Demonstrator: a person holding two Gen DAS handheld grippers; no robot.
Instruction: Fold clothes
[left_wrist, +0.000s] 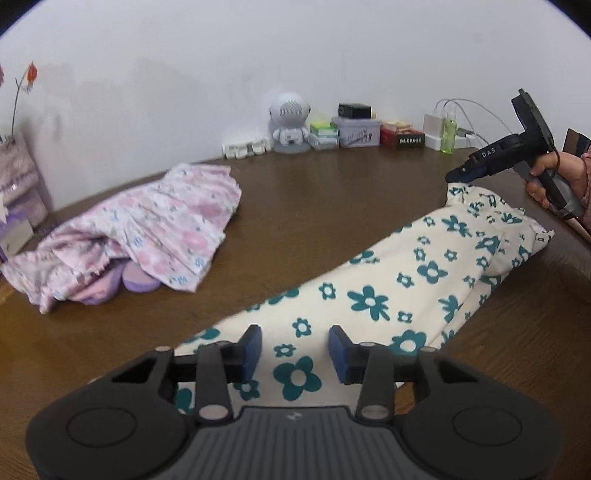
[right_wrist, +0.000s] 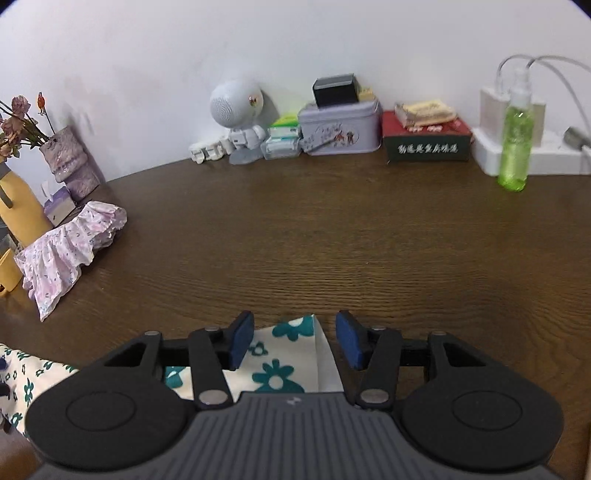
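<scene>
Cream floral garment (left_wrist: 402, 280), printed with teal flowers, lies on the brown wooden table (left_wrist: 314, 206) as a long narrow band. In my left wrist view its long axis runs from the near edge, under my left gripper (left_wrist: 295, 345), away to the far right, where my right gripper (left_wrist: 458, 176) meets its other end. So I have one hand at each end, and neither is nearer the middle of the cloth.

My left fingers stand spread, with a clear gap between the blue pads (left_wrist: 341, 350); the cloth passes beneath that gap and I see no pinch on it. In my right wrist view the right gripper (right_wrist: 295, 341) is likewise apart, and a pointed corner of the garment (right_wrist: 295, 343) sits between the fingers, its tip aimed at the far side of the table. The pads (right_wrist: 349, 341) do not press on that corner.

As I judge it, the coming fold turns on this line between my hands: each end lies directly below and slightly ahead of its own fingers, so both must close where they are before either end is carried toward the other.

Off to the far left, well apart, a pink floral garment (left_wrist: 147, 229) sits crumpled and untouched.
</scene>
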